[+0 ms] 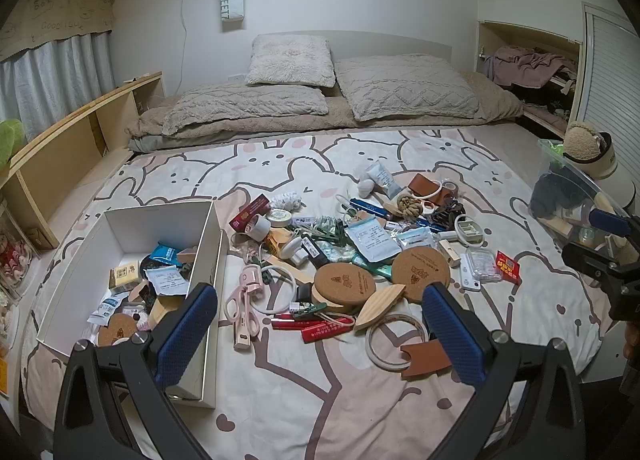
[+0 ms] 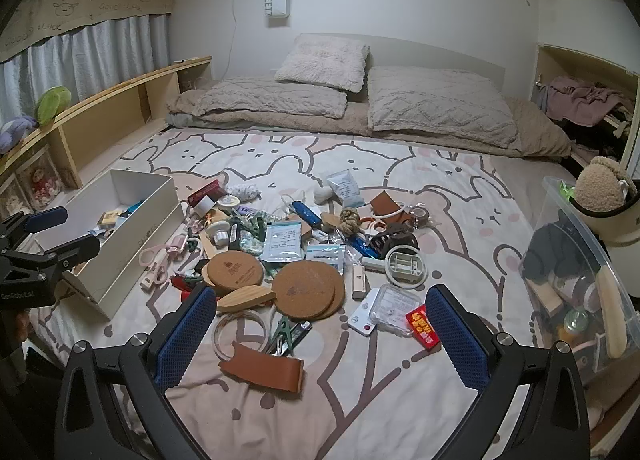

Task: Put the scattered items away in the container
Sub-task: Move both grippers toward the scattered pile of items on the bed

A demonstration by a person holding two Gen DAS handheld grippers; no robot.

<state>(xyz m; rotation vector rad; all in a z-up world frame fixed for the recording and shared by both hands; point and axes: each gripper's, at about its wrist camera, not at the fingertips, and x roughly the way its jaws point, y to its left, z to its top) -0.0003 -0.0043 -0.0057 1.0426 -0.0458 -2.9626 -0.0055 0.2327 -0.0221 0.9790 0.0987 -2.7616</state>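
A white cardboard box (image 1: 208,244), holding several small items, lies on the bed at the left; the right wrist view shows the box (image 2: 132,188) too. Right of it spreads a heap of clutter: two cork coasters (image 1: 346,284) (image 2: 310,288), a leaf-shaped wooden piece (image 1: 380,306), a pink curler (image 1: 244,300), red tubes (image 1: 320,326), a brown leather piece (image 2: 264,366) and a red packet (image 2: 424,326). My left gripper (image 1: 320,300) hovers open over the heap's near edge, beside the box. My right gripper (image 2: 320,300) hangs open above the leather piece. Neither holds anything.
A clear plastic bin (image 2: 592,260) with odds and ends stands at the bed's right edge, a cream pot with a plush toy (image 2: 600,184) behind it. Pillows (image 1: 404,88) lie at the head. A wooden shelf (image 1: 80,140) runs along the left side.
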